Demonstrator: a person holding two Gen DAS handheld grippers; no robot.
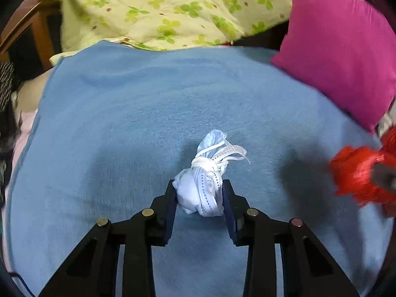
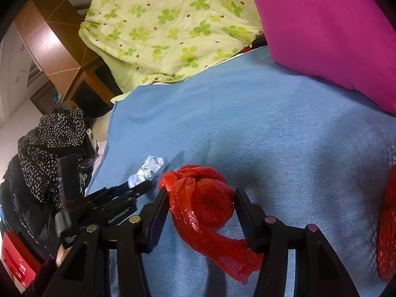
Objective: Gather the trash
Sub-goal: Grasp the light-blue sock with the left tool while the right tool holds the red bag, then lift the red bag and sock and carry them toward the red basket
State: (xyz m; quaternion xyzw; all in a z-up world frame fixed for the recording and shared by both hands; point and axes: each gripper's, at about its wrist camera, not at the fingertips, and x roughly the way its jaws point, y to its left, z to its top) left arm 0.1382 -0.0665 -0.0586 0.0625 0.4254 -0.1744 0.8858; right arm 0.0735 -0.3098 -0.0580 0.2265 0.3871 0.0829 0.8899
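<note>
The left gripper is clamping a knotted face mask on the blue blanket; the right gripper is gripping a knotted red bag just beside it, below the pink pillow

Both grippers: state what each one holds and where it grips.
Left gripper clamps the knotted pale blue face mask by its bulging lower end. Right gripper pinches the knotted red plastic bag across its round middle.
</note>
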